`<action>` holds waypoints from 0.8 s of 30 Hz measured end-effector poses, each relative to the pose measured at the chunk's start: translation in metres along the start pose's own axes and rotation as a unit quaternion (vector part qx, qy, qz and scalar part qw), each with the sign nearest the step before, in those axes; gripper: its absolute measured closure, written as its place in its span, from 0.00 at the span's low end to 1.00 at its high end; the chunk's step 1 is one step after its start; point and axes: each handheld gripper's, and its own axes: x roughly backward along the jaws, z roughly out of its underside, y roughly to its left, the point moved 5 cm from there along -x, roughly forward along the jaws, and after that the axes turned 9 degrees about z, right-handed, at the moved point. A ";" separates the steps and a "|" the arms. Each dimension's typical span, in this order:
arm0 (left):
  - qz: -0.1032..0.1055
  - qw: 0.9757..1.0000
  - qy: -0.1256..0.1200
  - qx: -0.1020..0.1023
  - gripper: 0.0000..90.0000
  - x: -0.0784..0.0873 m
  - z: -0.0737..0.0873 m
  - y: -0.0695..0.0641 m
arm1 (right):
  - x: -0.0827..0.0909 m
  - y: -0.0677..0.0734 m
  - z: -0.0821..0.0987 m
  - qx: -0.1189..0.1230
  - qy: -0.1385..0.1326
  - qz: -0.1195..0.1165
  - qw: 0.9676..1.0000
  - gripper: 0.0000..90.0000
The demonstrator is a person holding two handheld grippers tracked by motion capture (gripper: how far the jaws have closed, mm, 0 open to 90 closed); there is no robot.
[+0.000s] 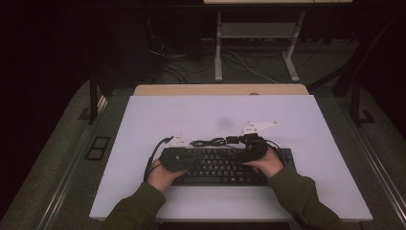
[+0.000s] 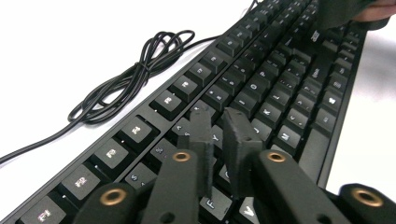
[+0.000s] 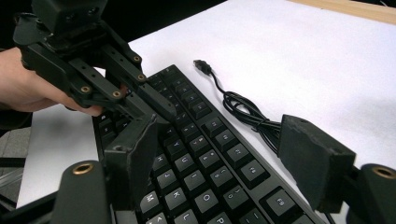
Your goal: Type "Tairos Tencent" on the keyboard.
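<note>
Black keyboard [image 1: 225, 165] is seen lying flat on the white worktop [image 1: 297, 124], near its front edge, with both hands at its two ends. The left tongs [image 2: 223, 122] are held low over the left key rows, jaws nearly together with only a thin gap and nothing clamped between them; the tips sit just above or on the keys, contact cannot be told. The right tongs [image 3: 224, 158] are spread wide apart over the right half of the keys, nothing gripped. Judged risk: a keycap could be caught or levered off by the narrow left tips if pressed at an angle, and neighbouring keys could be hit since the rows are tightly packed. The keyboard could also be pushed across the smooth sheet if the push is sideways rather than down. The loose black cable [image 3: 243, 109] is coiled just behind the keyboard, its USB plug [image 3: 201, 65] lying free on the worktop; it could be snagged by either jaw on a reach past the back edge.
</note>
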 end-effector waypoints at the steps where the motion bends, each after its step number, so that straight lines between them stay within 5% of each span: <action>1: 0.000 1.000 -0.002 -0.001 0.87 0.001 0.000 0.000 | 0.000 0.000 0.000 0.000 -0.001 0.001 1.000 0.31; 9: 0.003 1.000 -0.016 -0.005 0.59 0.007 -0.001 -0.001 | 0.007 -0.006 0.003 -0.002 -0.008 0.010 1.000 0.29; 24: -0.001 0.999 -0.036 -0.003 0.35 0.027 0.006 0.000 | 0.037 -0.018 0.016 -0.007 -0.020 0.034 0.999 0.21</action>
